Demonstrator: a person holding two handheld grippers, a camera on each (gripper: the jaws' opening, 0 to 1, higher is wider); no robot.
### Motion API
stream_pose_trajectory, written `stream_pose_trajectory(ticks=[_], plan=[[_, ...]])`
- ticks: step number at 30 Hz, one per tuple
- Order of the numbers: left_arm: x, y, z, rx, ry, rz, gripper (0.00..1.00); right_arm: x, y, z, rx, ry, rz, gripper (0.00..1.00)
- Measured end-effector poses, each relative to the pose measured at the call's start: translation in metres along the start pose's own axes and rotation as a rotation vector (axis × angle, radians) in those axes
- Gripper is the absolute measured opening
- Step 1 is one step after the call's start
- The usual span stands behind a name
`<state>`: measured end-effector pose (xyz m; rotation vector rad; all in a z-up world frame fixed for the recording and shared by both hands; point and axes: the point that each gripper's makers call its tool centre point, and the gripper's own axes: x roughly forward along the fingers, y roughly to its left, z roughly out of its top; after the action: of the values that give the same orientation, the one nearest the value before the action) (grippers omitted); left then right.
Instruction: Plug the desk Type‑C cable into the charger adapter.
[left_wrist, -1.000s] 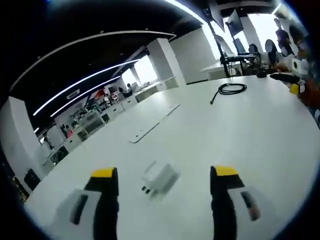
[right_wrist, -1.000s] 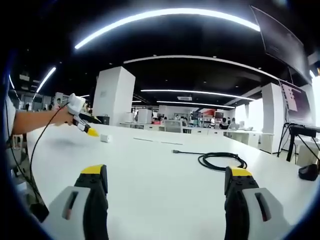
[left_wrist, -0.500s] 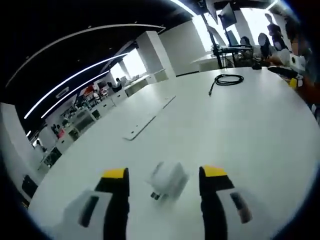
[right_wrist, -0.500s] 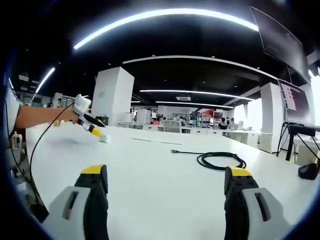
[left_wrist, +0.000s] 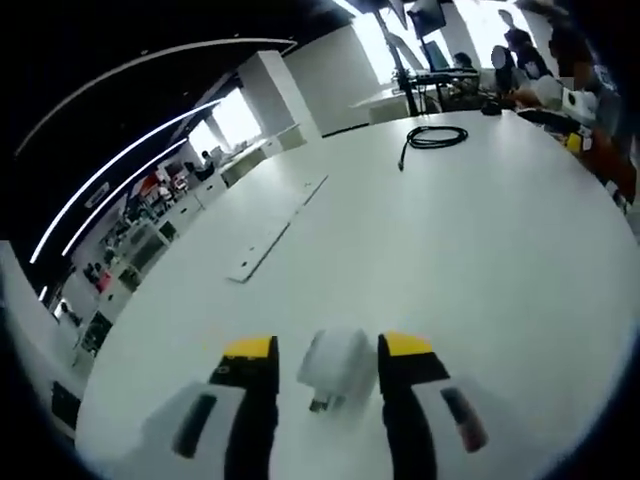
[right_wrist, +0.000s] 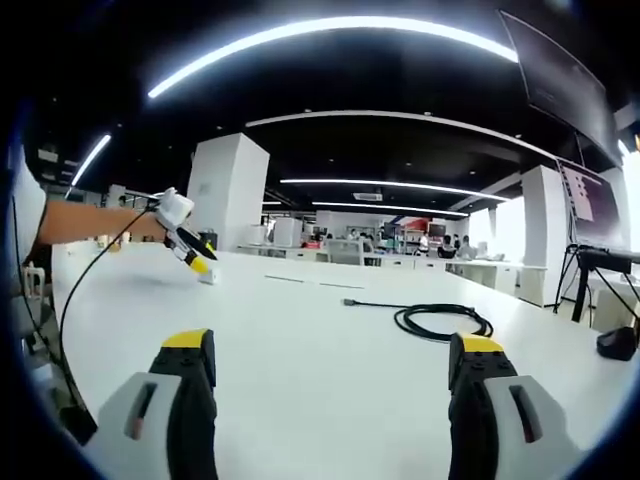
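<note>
the small white cube-shaped plastic charger adapter (left_wrist: 338, 362) sits on the broad white desk (left_wrist: 480, 260), between the yellow-tipped black jaws of the left gripper (left_wrist: 327, 348). the jaws stand just beside its two flanks; whether they are already pressing on it cannot be told, as the adapter is blurred. its metal prongs point down toward the camera, so the port face probably looks away, toward the far side of the desk.

the coiled black type-c cable (right_wrist: 440, 321) lies flat on the desk well apart from the adapter, with one straight end running out from the coil toward the left of the right gripper view. the right gripper (right_wrist: 334, 345) hovers over the desk short of it, its jaws wide apart and holding nothing. in that view the left gripper (right_wrist: 190, 255) shows far off at the left, tipped down onto the desk top, with a bare forearm behind it.

the adapter looks light, rigid and smooth, so it is likely to slide or twist on the glossy desk if squeezed off-centre; a hold across its flat opposite sides, clear of prongs and port, seems best. the cable looks limp and springy, and the coil will drag; the stiff plug housing at the free end seems the place to grip it, not the soft cord.
</note>
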<state>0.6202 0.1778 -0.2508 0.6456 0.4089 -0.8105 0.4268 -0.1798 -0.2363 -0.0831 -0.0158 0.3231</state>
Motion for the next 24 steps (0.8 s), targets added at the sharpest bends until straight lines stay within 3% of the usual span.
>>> stream_pose_trajectory(ticks=[6,11,24], plan=[[0.008,0.014,-0.006,0.019,0.045,-0.042,0.33,0.000,-0.001,0.001,0.000,-0.003,-0.001,0.98],[0.009,-0.001,-0.005,0.030,0.074,-0.083,0.30,0.000,-0.001,0.001,0.001,-0.005,0.000,0.98],[0.018,-0.002,-0.014,0.057,0.191,-0.183,0.26,0.000,-0.003,0.001,0.005,-0.005,-0.003,0.97]])
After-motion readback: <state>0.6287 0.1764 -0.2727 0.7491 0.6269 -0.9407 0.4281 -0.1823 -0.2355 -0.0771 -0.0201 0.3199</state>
